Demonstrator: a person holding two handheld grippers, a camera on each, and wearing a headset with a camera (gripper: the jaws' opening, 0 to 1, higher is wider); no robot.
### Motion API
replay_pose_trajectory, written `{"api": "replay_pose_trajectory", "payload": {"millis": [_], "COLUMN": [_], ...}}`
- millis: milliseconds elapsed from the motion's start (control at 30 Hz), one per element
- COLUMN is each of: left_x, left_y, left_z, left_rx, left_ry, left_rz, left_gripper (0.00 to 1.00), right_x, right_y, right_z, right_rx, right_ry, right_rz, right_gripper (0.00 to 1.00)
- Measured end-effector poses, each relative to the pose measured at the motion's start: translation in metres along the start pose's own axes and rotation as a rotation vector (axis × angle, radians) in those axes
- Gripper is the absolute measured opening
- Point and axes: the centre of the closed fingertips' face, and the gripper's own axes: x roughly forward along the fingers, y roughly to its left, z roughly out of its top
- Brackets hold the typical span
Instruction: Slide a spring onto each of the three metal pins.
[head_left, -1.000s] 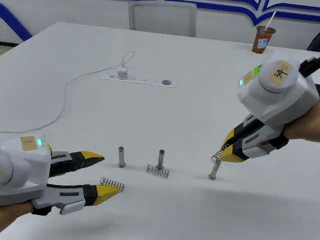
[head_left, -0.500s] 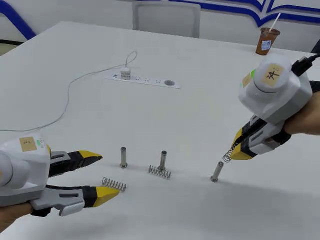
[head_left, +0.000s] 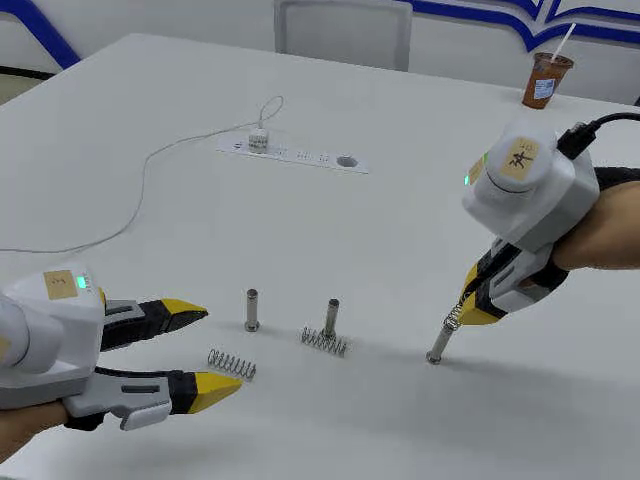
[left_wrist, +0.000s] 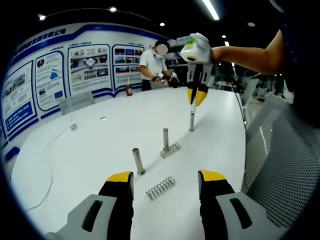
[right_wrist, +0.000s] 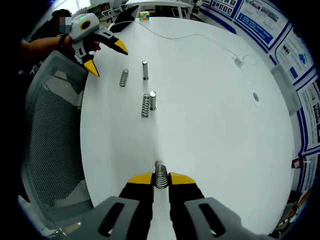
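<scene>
Three short metal pins stand on the white table: a left pin (head_left: 252, 309), a middle pin (head_left: 331, 317) and a right pin (head_left: 438, 343). My right gripper (head_left: 462, 316) is shut on a spring (head_left: 453, 319) whose lower end sits over the top of the right pin (right_wrist: 158, 164). The held spring (right_wrist: 160, 176) shows between the yellow tips. A second spring (head_left: 324, 342) lies against the middle pin's base. A third spring (head_left: 232, 364) lies flat just ahead of my open left gripper (head_left: 204, 351), between its fingers (left_wrist: 162, 187).
A white power strip (head_left: 292, 156) with a plugged charger and a cable lies farther back. An iced drink cup (head_left: 547, 80) with a straw stands at the far right edge. A chair (head_left: 343, 32) sits behind the table. A person (left_wrist: 160, 64) stands far off.
My right gripper has come down and left, bringing the spring's end onto the right pin's top. The left gripper has stayed in place. The head camera has tilted slightly.
</scene>
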Motion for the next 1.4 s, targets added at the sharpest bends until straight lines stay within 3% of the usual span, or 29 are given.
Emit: {"api": "replay_pose_trajectory", "payload": {"millis": [733, 1400], "left_x": [-0.002, -0.002], "left_y": [0.001, 0.002], "left_z": [-0.004, -0.002], "left_rx": [-0.003, 0.002], "left_ry": [0.006, 0.005], "left_rz": [0.004, 0.005], "left_gripper": [0.52, 0.51], "right_x": [0.033, 0.056], "right_y": [0.000, -0.009], "right_z": [-0.006, -0.009], "right_rx": [-0.007, 0.036], "right_ry": [0.068, 0.067], "right_rz": [0.023, 0.014], "right_gripper": [0.12, 0.12]}}
